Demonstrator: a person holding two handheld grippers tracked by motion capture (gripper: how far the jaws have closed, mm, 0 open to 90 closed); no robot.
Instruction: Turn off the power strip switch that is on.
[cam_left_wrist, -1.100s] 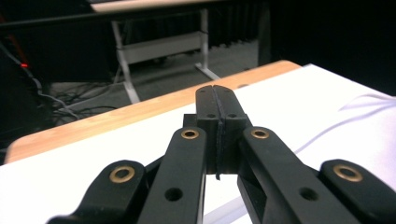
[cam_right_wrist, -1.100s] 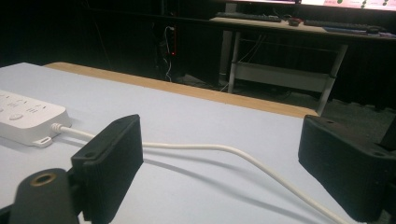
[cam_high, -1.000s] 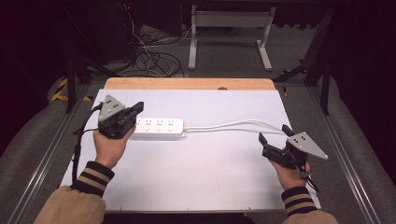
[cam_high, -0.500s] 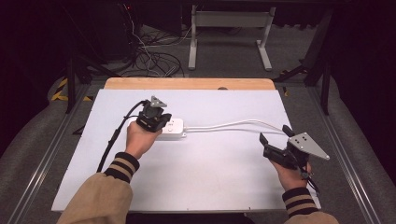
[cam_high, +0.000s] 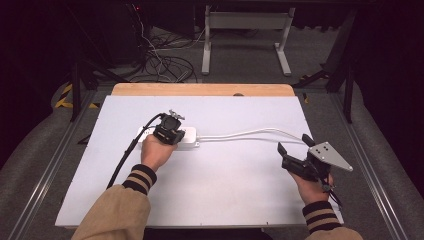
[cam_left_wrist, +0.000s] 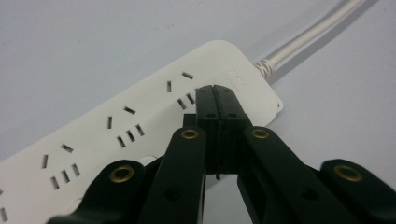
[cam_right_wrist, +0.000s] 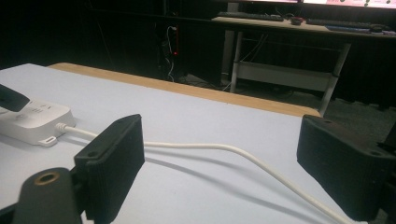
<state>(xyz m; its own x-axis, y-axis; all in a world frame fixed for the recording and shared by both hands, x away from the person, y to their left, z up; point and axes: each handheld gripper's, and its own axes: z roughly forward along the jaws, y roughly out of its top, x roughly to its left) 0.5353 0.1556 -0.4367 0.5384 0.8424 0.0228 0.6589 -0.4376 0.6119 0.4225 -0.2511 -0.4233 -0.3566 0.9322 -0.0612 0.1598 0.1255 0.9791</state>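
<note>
Not much lettering on offer here. The white power strip (cam_left_wrist: 140, 121) carries a small raised mark on its end near the cord, just beyond the last socket group, but it is pale on pale and too faint to spell out. In the high view the strip's face is too small to read. Nothing legible anywhere else, no numbers, no labels, no signs.

a white-topped table (cam_high: 240, 200) with a wooden far edge (cam_high: 202, 89) stands in a dim room; beyond it, a grey floor (cam_high: 240, 55) holds tangled black cables (cam_high: 160, 65) and a pale metal frame (cam_high: 245, 35) against darkness.
</note>
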